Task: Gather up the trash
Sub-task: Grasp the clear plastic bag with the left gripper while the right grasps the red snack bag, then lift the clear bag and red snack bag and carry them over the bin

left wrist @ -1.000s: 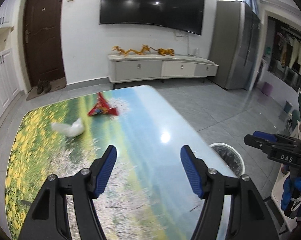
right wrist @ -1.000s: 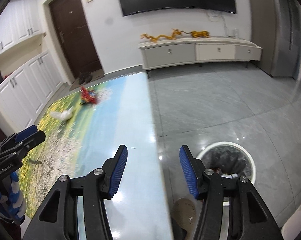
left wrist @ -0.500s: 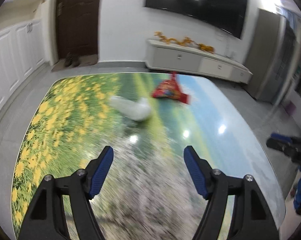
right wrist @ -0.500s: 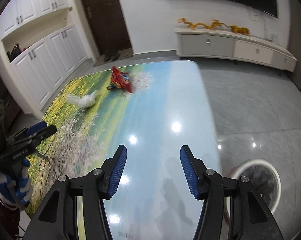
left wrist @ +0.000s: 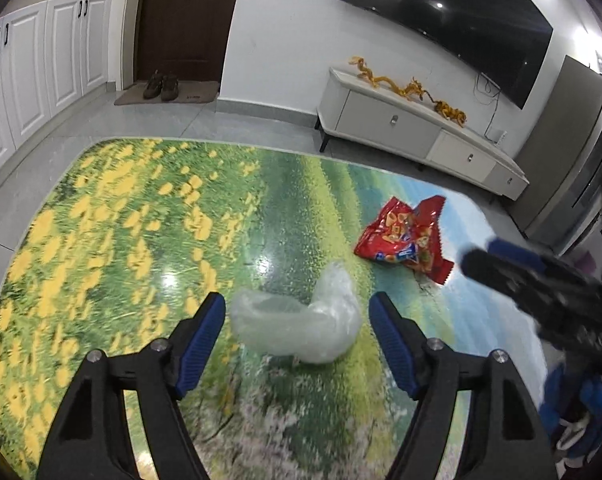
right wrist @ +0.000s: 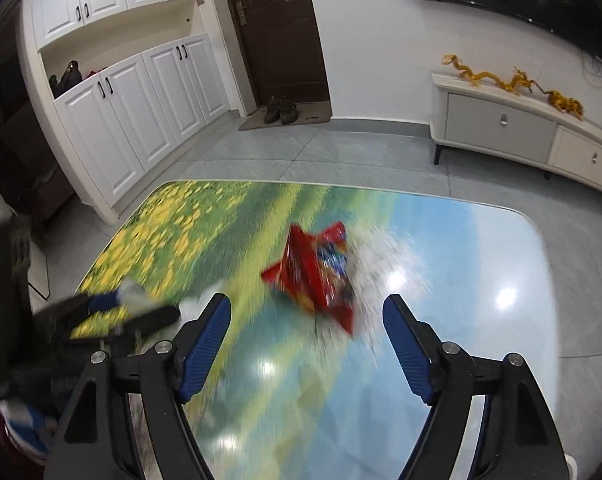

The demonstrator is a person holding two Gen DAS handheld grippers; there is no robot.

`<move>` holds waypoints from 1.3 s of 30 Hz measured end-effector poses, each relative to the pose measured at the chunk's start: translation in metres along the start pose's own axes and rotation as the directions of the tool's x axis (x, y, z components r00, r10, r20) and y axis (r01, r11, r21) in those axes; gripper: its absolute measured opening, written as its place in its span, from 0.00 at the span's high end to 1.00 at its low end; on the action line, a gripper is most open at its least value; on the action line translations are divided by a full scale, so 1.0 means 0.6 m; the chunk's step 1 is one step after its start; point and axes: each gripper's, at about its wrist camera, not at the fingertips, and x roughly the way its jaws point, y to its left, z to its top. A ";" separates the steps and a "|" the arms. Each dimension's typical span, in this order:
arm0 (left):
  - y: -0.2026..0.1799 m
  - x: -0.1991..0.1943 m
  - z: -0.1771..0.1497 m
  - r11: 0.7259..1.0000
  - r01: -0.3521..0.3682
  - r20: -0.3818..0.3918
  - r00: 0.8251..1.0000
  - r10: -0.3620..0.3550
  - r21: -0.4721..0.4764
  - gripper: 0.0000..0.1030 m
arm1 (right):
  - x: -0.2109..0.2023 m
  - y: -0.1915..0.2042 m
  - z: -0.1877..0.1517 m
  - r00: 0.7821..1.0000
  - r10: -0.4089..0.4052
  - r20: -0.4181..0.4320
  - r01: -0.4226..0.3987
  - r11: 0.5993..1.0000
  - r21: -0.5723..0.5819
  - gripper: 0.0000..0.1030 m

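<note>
A: Where's the trash?
B: Clear plastic bag lies crumpled on the table, framed by the spread left gripper, untouched

A: And the right gripper?
B: Its jaws are opening, nothing between them; red snack wrapper ahead, mid-table, clear of the edges

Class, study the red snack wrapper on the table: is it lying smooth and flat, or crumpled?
Crumpled. The red snack wrapper lies creased on the table, its corners lifted.

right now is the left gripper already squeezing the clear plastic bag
No, the left gripper stands open around the clear plastic bag, its blue pads apart from it.
</note>
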 end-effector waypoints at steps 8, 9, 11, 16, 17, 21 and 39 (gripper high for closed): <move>-0.004 0.028 -0.010 1.000 0.027 -0.024 0.999 -0.027 0.011 0.36 | 0.081 -0.014 0.020 0.999 0.007 -0.045 -0.006 1.000 0.027 0.38; -0.005 0.028 -0.009 0.999 0.031 -0.026 0.999 -0.031 0.011 0.44 | 0.085 -0.015 0.020 0.999 0.006 -0.050 -0.005 1.000 0.031 0.45; -0.005 0.027 -0.011 0.999 0.047 -0.028 0.999 -0.047 0.013 0.53 | 0.089 -0.019 0.018 0.998 0.015 -0.058 -0.013 0.999 0.039 0.58; -0.016 0.006 -0.026 0.997 0.059 -0.028 0.998 -0.057 0.045 0.69 | 0.064 -0.017 0.001 0.998 0.044 -0.052 -0.042 0.998 0.043 0.80; -0.018 -0.003 -0.031 0.997 0.057 -0.020 0.998 -0.056 0.051 0.69 | 0.055 -0.015 -0.004 0.998 0.048 -0.047 -0.046 0.998 0.043 0.81; -0.024 -0.048 -0.053 0.997 0.034 0.012 0.999 -0.035 0.072 0.70 | 0.002 -0.005 -0.034 0.997 0.080 -0.022 -0.079 0.995 0.052 0.84; -0.118 -0.263 -0.190 0.978 -0.015 0.102 0.995 -0.007 0.210 0.71 | -0.325 -0.022 -0.291 0.995 0.090 0.051 -0.096 0.986 0.138 0.85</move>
